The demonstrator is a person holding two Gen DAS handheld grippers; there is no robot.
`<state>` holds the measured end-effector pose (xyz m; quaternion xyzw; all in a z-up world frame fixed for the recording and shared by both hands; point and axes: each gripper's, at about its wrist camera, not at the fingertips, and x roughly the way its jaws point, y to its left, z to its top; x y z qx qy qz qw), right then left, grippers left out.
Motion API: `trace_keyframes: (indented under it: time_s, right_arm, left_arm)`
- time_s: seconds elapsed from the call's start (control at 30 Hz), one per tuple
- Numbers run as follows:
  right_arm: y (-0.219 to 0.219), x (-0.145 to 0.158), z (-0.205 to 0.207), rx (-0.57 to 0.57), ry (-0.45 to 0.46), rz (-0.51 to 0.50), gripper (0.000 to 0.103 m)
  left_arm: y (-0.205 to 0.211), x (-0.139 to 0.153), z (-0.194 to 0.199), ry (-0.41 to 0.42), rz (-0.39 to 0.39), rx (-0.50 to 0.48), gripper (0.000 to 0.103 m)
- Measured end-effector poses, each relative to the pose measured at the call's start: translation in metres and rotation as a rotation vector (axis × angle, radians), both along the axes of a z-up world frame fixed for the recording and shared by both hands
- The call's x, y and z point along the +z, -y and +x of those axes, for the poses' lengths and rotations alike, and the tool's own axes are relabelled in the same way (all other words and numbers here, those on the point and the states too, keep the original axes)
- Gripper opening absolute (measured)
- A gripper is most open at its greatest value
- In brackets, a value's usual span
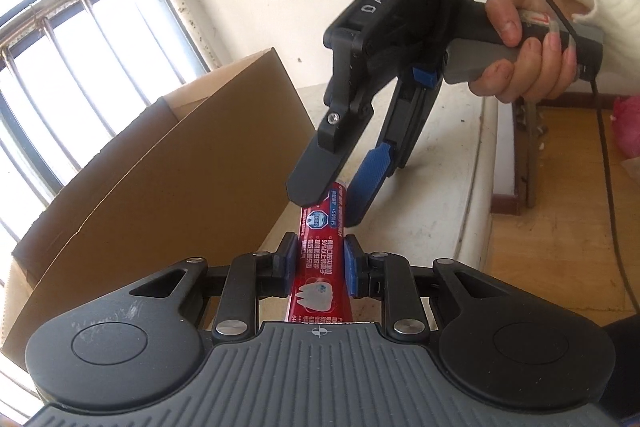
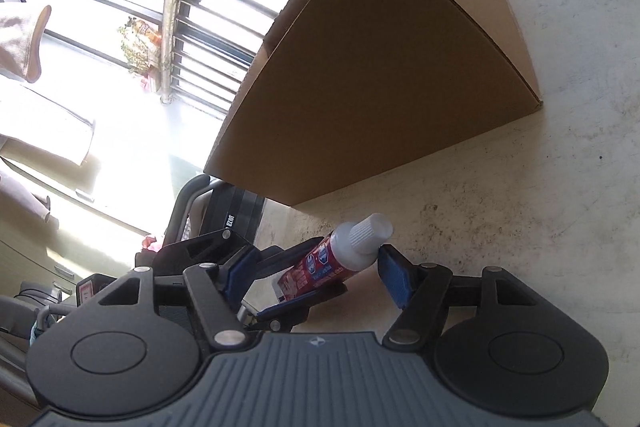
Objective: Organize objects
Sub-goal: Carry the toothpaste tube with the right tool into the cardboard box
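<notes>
**Passing the toothpaste from one gripper to the other**

Holding a small red plastic toothpaste tube with a white ribbed cap, our left gripper has its blue pads pressed against both sides of the tube's body, so it is clamped firmly on it. The tube points away from us, in the air above the pale, scuffed tabletop, just beside the big open brown cardboard box.

Our right gripper reaches in from above. Its fingers stand apart on either side of the tube's cap end, gripping nothing. In the right wrist view the white cap sits between the spread blue pads, close to the right-hand one; we cannot tell whether it touches.

We judge this to be a handover in mid-step, the tube not yet in the box. The next move calls for closing the right fingers squarely on the neck or cap before the left lets go; the cap is round and smooth, so a grip lower on the flattened body looks safer. Then the tube can go over the box's rim.
</notes>
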<state>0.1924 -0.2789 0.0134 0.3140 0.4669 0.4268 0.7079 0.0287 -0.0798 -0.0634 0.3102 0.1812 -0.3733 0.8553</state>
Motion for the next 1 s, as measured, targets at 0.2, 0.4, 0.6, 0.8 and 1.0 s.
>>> trace_keyframes:
  time_s: [0.2, 0.4, 0.6, 0.8, 1.0]
  right_arm:
    - [-0.008, -0.008, -0.010, -0.067, -0.005, -0.019, 0.037]
    - [-0.009, -0.012, -0.017, -0.083, 0.040, -0.002, 0.033]
    - [-0.011, -0.013, -0.015, -0.075, 0.056, 0.006, 0.029]
    - [-0.008, -0.015, -0.016, -0.071, 0.061, 0.006, 0.027]
    - [-0.008, -0.017, -0.017, -0.069, 0.059, 0.012, 0.028]
  left_arm:
    - [0.000, -0.001, 0.000, -0.005, -0.027, 0.002, 0.022]
    - [-0.005, -0.001, 0.002, -0.012, -0.055, -0.004, 0.024]
    - [-0.008, -0.002, 0.002, -0.037, -0.068, 0.016, 0.031]
    - [-0.020, 0.000, 0.013, -0.198, -0.135, 0.087, 0.033]
    - [-0.016, 0.002, 0.011, -0.230, -0.108, 0.125, 0.027]
